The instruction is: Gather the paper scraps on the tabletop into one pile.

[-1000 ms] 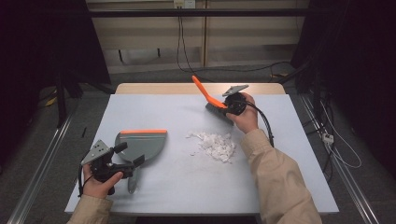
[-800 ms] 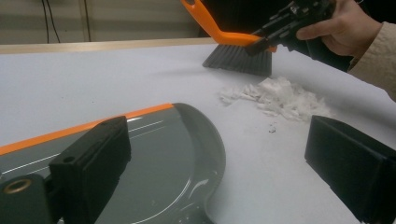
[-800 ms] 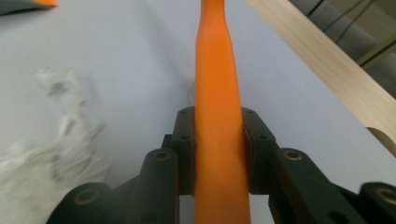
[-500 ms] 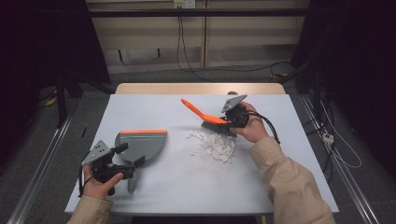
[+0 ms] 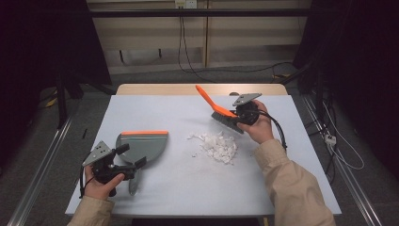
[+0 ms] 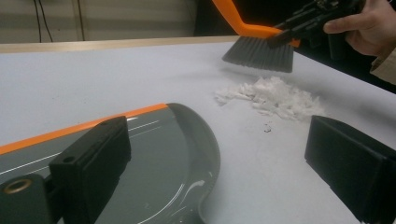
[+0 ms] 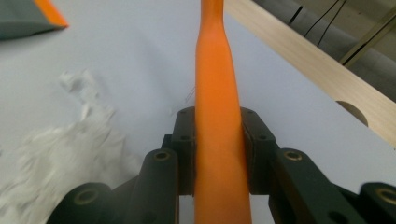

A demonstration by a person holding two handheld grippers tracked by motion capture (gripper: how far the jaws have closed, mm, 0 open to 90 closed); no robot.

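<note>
A grey dustpan [image 5: 143, 143] with an orange front edge lies on the white table [image 5: 197, 188] at the left. My left gripper [image 5: 132, 155] stands open just behind it, one jaw over the pan [image 6: 154, 163] and nothing held between its fingers. A pile of white paper scraps [image 5: 216, 146] lies at mid-table. My right gripper [image 5: 234, 117] is shut on the orange handle of a hand brush [image 5: 225, 120]. Its grey bristles [image 6: 259, 51] hang just above the table beyond the scraps [image 6: 275, 95]. The handle [image 7: 215, 70] runs straight out between my right jaws.
A bare wooden strip [image 5: 164, 89] borders the table's far edge, with a notch [image 7: 352, 112] cut in it. Cables hang behind the table and trail along the floor at the right. Open white surface lies in front of the scraps and to their right.
My right gripper has carried the brush down and toward the person, closer to the scraps. The left gripper and dustpan have stayed put.
</note>
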